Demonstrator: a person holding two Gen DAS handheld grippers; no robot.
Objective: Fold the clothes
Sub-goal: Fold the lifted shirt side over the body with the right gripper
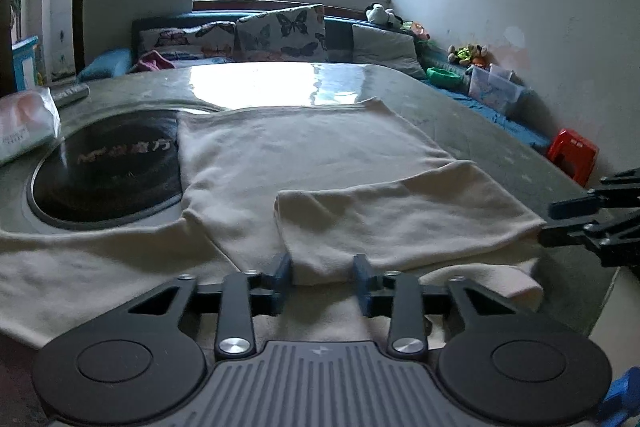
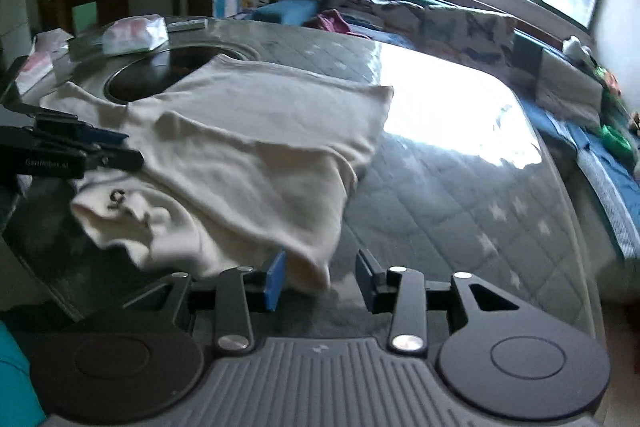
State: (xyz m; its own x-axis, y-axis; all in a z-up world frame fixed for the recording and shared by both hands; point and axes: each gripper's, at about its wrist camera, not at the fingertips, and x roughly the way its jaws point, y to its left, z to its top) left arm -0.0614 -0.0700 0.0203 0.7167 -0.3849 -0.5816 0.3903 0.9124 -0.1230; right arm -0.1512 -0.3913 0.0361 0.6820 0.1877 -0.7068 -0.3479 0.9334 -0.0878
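The glossy grey quilted-pattern tabletop (image 1: 472,115) stretches ahead of both grippers, carrying a round black inset plate (image 1: 108,167) that sits ahead and to the left of the left gripper. Spread over most of the near half is the cream-white soft knit garment (image 1: 304,151), lying flat with its far hem well ahead of the grippers and one sleeve already folded inward across the body, just in front of the left gripper. A white plastic tissue pack (image 1: 24,127) lies far off to the left, apart from the cloth.

The left gripper (image 1: 322,273) has its blue-padded jaws standing apart, with a fold of the sleeve edge lying between them; they do not look pressed onto it. The right gripper (image 2: 320,279) is likewise spread, a drooping corner of the garment hanging just inside its left pad, near the table's edge, and not pinched as far as I can see.

From where I stand the fabric looks light, limp and thick enough to hold a soft crease, but it will sag and slide on that shiny surface if dragged. I would judge the best hold to be at the doubled edges or corners directly in front of each gripper, pinching both layers together and lifting the two sides evenly so the fold does not skew.
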